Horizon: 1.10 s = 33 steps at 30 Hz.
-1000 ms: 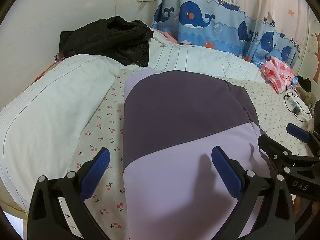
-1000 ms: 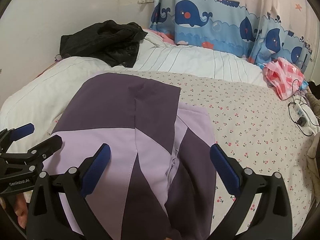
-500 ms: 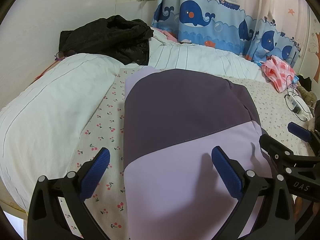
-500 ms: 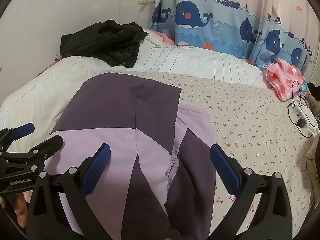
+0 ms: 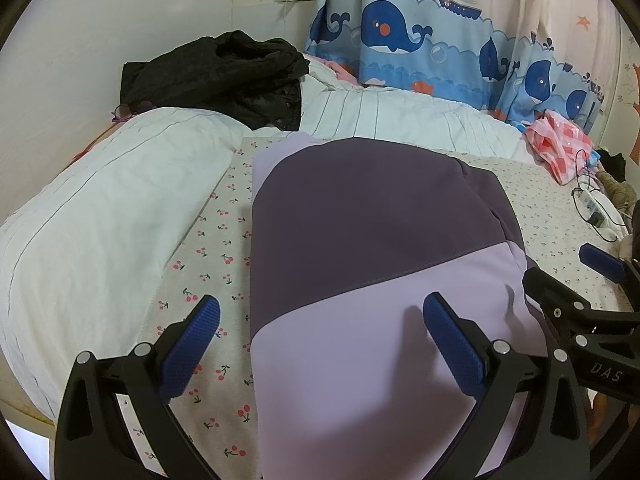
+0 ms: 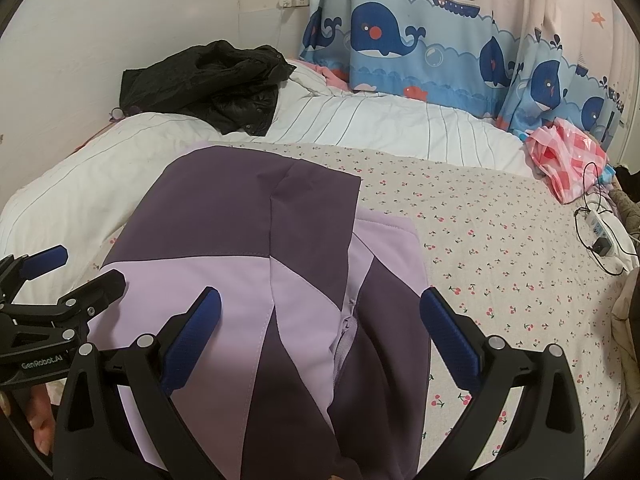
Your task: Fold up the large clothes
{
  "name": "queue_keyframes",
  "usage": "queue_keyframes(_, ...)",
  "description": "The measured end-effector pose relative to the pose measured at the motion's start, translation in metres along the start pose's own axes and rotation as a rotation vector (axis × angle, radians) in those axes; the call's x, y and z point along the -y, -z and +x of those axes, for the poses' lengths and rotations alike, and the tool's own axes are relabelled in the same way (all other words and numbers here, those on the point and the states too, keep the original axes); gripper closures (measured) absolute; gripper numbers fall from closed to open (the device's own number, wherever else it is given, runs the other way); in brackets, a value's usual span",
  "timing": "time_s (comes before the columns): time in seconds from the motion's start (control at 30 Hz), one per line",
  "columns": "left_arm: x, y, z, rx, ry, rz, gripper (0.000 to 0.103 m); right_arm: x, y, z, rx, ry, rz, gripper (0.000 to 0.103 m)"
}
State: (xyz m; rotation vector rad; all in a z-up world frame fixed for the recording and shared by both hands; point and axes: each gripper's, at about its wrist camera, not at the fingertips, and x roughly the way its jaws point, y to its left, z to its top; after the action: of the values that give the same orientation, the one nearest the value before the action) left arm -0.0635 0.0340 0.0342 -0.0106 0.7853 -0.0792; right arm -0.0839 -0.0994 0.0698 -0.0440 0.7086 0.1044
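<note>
Left gripper [image 5: 320,340] wide open, blue pads [image 5: 192,344] apart, over the near light-purple part of the folded purple jacket [image 5: 372,240]. Jacket flat on the cherry-print sheet [image 5: 208,248], beside a white quilt [image 5: 92,216] with a black coat [image 5: 224,72] on it. Right gripper [image 6: 320,332] wide open too, holding nothing, over the jacket's near end [image 6: 248,240]. Far right, pink checked bag [image 6: 568,156] and white power strip [image 6: 600,232].

Each gripper, the left gripper [image 5: 320,344] and the right gripper [image 6: 320,340], has a matte black skeletal frame with triangular cut-outs and round silver screws. Textured blue pads [image 5: 192,348] face the fingers. White lettering reads "DAS" on the right one, "GenRobot.AI" on the left; bare skin shows below that lettering.
</note>
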Motion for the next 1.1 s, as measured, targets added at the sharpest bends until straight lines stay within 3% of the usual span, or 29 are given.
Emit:
queue_keyframes(0.57,-0.002,-0.003,-0.005,0.037,-0.059,0.020,0.006,0.000,0.000,0.000,0.001,0.000,0.000,0.007)
queue_keyframes(1.1,0.003,-0.001,-0.013,0.056,-0.062,0.022,0.006,-0.001,0.000,0.000,0.002,0.001,-0.001,0.007)
